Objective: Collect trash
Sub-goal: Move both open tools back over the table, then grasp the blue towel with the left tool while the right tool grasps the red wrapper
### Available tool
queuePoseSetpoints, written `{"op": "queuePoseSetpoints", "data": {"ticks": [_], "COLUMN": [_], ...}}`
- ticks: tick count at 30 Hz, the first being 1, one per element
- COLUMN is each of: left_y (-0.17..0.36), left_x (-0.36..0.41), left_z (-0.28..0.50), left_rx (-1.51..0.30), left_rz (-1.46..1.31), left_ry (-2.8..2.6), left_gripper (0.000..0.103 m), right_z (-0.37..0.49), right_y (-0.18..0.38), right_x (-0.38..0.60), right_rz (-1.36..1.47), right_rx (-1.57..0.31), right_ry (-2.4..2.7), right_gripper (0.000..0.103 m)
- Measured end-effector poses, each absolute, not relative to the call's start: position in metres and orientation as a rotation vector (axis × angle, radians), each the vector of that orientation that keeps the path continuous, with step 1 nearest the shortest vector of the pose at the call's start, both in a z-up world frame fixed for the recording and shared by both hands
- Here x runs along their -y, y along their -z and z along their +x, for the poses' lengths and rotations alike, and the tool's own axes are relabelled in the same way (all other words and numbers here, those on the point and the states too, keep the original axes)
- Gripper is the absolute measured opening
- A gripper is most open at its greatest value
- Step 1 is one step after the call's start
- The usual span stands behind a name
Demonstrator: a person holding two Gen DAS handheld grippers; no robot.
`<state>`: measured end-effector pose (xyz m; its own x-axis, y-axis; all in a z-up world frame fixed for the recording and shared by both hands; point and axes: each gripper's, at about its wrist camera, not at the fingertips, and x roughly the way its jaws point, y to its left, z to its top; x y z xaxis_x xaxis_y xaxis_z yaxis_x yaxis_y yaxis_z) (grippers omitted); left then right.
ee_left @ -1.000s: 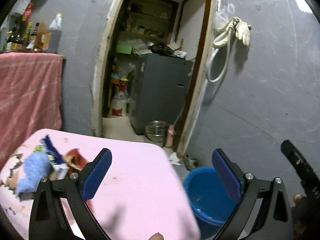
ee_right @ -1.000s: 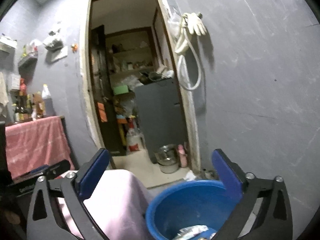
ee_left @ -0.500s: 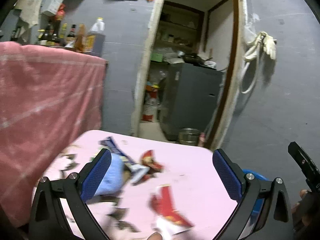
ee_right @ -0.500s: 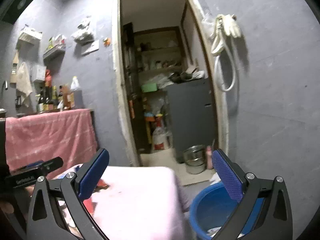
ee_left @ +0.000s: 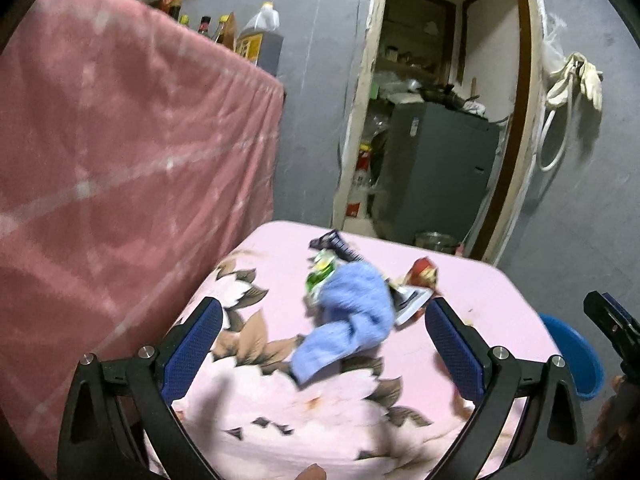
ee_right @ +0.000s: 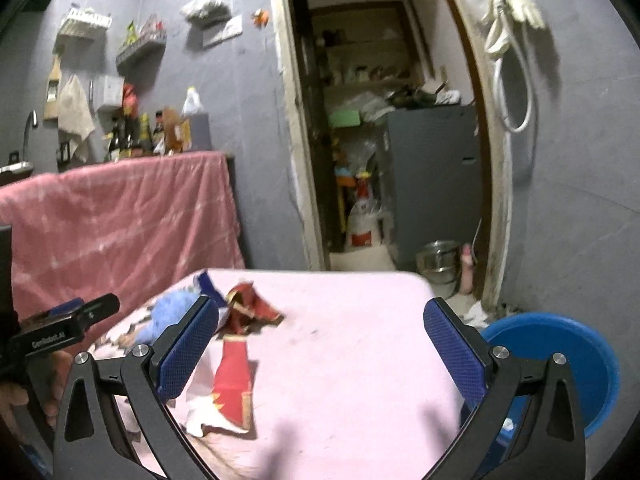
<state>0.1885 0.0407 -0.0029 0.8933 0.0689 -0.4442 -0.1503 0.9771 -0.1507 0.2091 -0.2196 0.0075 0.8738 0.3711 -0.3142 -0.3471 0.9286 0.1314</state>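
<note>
Trash lies on a pink flowered table [ee_left: 472, 292]: a blue cloth [ee_left: 352, 312] over green, dark blue and red wrappers [ee_left: 422, 274]. In the right wrist view a flat red wrapper [ee_right: 234, 388] and a crumpled red one [ee_right: 252, 306] lie beside the blue cloth [ee_right: 168, 312]. A blue basin [ee_right: 576, 364] stands on the floor right of the table; it also shows in the left wrist view [ee_left: 576, 356]. My left gripper [ee_left: 324, 350] is open and empty, just short of the cloth. My right gripper [ee_right: 322, 350] is open and empty above the table.
A counter draped in pink cloth [ee_left: 120, 152] stands left of the table, with bottles [ee_left: 256, 40] on top. A doorway behind shows a grey cabinet [ee_right: 432, 176] and a metal pot [ee_right: 438, 260] on the floor. Gloves and a hose [ee_right: 512, 12] hang on the right wall.
Both grippers have swung left, away from the blue basin and over the table. The trash pile now sits between the left gripper's fingers. Both stay open and empty.
</note>
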Motion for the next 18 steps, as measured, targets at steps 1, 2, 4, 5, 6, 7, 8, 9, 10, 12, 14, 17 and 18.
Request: {"op": "queuePoseSetpoints", "data": {"ticks": [1,2,4,5,6,7,8,9,10,12,14,17,18], "left_y": [0.005,0.007,0.011,0.014,0.016,0.018,0.019,0.021,0.023,0.026,0.028,0.031,0.033], "left_x": [-0.043,-0.046,-0.051,-0.053,-0.055,-0.058,-0.06,-0.062,-0.064,-0.069,-0.072,-0.075,-0.076], "left_z": [0.189,0.189,0.19,0.191,0.193,0.196,0.199,0.202,0.206,0.211,0.213,0.217,0.218], "left_rx": [-0.461,-0.468,-0.483,-0.497,-0.512,-0.531,-0.549,-0.571,-0.594,-0.624,-0.637,-0.66,-0.671], "left_rz": [-0.182,-0.181,-0.182,-0.185,-0.191,-0.2,-0.209,-0.218,-0.223,-0.246,-0.27,-0.294,-0.3], "left_ry": [-0.113,-0.111,-0.104,-0.096,-0.088,-0.078,-0.07,-0.061,-0.052,-0.038,-0.026,-0.015,-0.008], "left_gripper": [0.099,0.099,0.099,0.099,0.099,0.099,0.099,0.099,0.099,0.099,0.099,0.098,0.096], "right_z": [0.21,0.211,0.213,0.213,0.214,0.215,0.215,0.216,0.218,0.22,0.223,0.227,0.229], "right_y": [-0.004,-0.002,0.003,0.006,0.008,0.01,0.013,0.014,0.016,0.02,0.023,0.029,0.031], "right_x": [0.216,0.211,0.204,0.2,0.197,0.193,0.189,0.186,0.181,0.176,0.171,0.166,0.165], "right_rz": [0.071,0.07,0.065,0.06,0.055,0.049,0.042,0.036,0.027,0.007,-0.018,-0.035,-0.038], "right_rx": [-0.353,-0.364,-0.387,-0.399,-0.409,-0.42,-0.433,-0.444,-0.464,-0.489,-0.516,-0.555,-0.568], "right_ry": [-0.387,-0.395,-0.41,-0.419,-0.426,-0.437,-0.451,-0.464,-0.481,-0.497,-0.505,-0.511,-0.513], "right_gripper": [0.103,0.103,0.103,0.103,0.103,0.103,0.103,0.103,0.103,0.103,0.103,0.103,0.103]}}
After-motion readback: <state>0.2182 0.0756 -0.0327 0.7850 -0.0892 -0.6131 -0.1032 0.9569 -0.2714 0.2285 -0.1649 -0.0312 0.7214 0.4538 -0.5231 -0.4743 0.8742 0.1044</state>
